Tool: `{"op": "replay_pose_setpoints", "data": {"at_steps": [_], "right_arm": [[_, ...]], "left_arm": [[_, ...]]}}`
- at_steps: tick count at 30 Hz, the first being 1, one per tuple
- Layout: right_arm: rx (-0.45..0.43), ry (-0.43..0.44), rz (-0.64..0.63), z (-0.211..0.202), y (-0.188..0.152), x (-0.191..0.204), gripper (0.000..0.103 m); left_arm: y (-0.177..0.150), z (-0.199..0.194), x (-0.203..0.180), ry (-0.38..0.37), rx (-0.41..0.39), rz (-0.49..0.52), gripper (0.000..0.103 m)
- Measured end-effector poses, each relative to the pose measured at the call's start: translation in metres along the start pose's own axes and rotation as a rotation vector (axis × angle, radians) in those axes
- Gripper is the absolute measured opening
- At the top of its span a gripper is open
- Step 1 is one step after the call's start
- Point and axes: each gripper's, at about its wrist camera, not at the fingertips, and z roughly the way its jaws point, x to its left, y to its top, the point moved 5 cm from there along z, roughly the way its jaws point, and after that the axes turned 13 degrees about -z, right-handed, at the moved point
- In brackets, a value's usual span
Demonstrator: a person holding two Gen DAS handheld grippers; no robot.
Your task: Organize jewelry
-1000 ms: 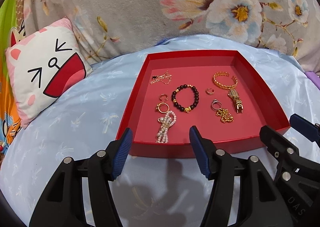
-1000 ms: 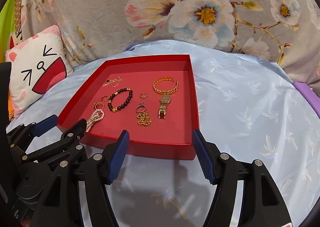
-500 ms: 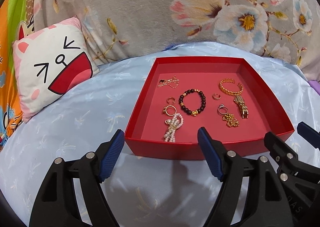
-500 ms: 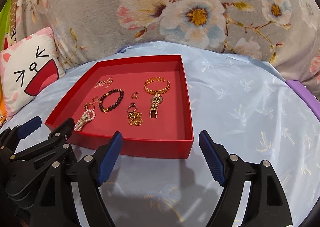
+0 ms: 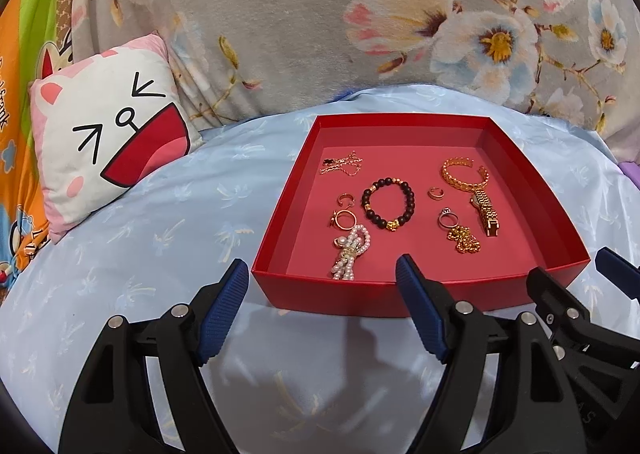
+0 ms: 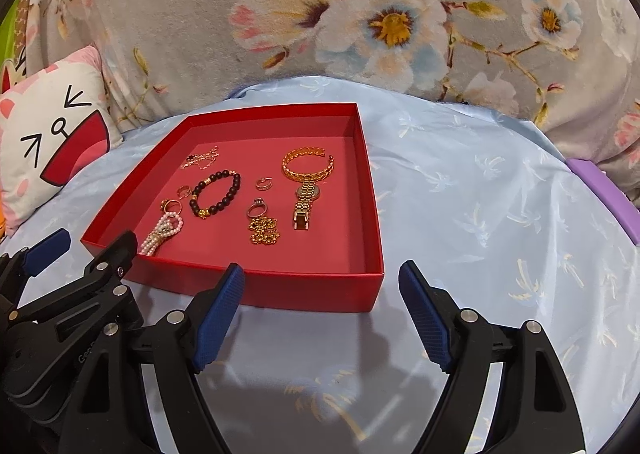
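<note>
A shallow red tray (image 5: pixel 352 296) (image 6: pixel 312 290) lies on a light blue bedspread. In it lie a dark bead bracelet (image 5: pixel 387 203) (image 6: pixel 216 192), a pearl piece (image 5: pixel 351 251) (image 6: pixel 162 233), a gold cuff bracelet (image 5: pixel 464 176) (image 6: pixel 308 168), a gold watch (image 5: pixel 486 210) (image 6: pixel 305 202), a gold chain heap (image 5: pixel 464 240) (image 6: pixel 264 230), a thin chain (image 5: pixel 342 166) and several rings. My left gripper (image 5: pixel 322 282) is open and empty in front of the tray's near wall. My right gripper (image 6: pixel 320 284) is open and empty at the tray's near right corner.
A cat-face cushion (image 5: pixel 108 142) (image 6: pixel 52 134) leans at the left. A grey floral blanket (image 5: pixel 320 22) rises behind the tray. A purple object (image 6: pixel 600 190) lies at the right edge. The right gripper (image 5: pixel 580 294) shows in the left wrist view.
Both grippers have pulled back from the tray and opened wider. The tray sits farther off and the left view has shifted left. The jewelry has not moved.
</note>
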Motion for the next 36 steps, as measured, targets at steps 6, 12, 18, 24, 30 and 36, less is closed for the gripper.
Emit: {"op": "replay_pose_setpoints", "data": {"at_steps": [6, 12, 18, 24, 30, 36], "right_arm": [[-0.004, -0.005, -0.018, -0.001, 0.0, 0.003, 0.08], [0.007, 0.002, -0.011, 0.001, -0.001, 0.003, 0.081], [-0.006, 0.015, 0.003, -0.002, -0.002, 0.001, 0.086], [0.015, 0.008, -0.004, 0.001, -0.001, 0.003, 0.086], [0.015, -0.009, -0.01, 0.001, 0.0, 0.002, 0.086], [0.016, -0.018, -0.01, 0.0, -0.001, 0.001, 0.086]], "left_arm": [[-0.004, -0.002, 0.007, -0.003, 0.021, -0.033, 0.073], [-0.005, -0.003, 0.008, 0.0, 0.021, -0.033, 0.073], [-0.011, 0.0, 0.009, -0.002, 0.062, -0.02, 0.074], [-0.014, 0.004, 0.011, -0.009, 0.091, -0.024, 0.074], [-0.015, 0.007, 0.01, -0.002, 0.105, -0.017, 0.074], [-0.015, 0.007, 0.01, 0.012, 0.101, -0.006, 0.074]]}}
